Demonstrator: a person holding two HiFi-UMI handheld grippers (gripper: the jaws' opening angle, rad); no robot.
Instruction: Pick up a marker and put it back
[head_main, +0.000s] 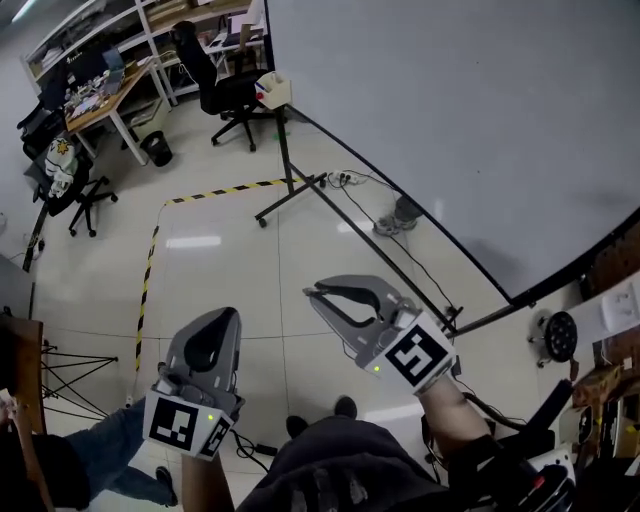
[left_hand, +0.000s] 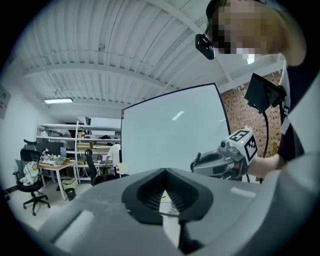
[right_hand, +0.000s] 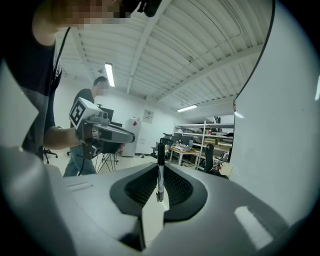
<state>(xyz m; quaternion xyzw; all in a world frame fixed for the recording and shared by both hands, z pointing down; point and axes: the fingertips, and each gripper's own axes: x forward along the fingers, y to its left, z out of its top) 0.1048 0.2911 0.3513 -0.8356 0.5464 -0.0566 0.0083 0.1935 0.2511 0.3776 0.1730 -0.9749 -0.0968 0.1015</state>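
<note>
**Marker in the right tongs, board off to the right**

A workshop with a pale glossy floor (head_main: 220, 265): cluttered desks (head_main: 100, 100) and office chairs stand at the far left, and striped tape runs across the floor.

Nearer the person, on the left, the left gripper (head_main: 222, 318) is closed with nothing between its jaws, so it has no part in the grasp.

Just beside it, the right gripper (head_main: 315, 293) is clenched on the marker (right_hand: 160, 172). The pads press the barrel, and the marker stands upright across the jaws with its black cap uppermost (the head view does not make it out).

Further right hangs the big whiteboard (head_main: 450, 110) on its stand, its lower edge running slantwise past the right gripper. The right hand, the one holding the marker, is plainly the nearer of the two to it.

If the marker goes back along that lower edge, its long axis now stands crosswise to the edge. The wrist would then probably have to roll before the jaws let go. Whether the board has a ledge there I cannot tell.
</note>
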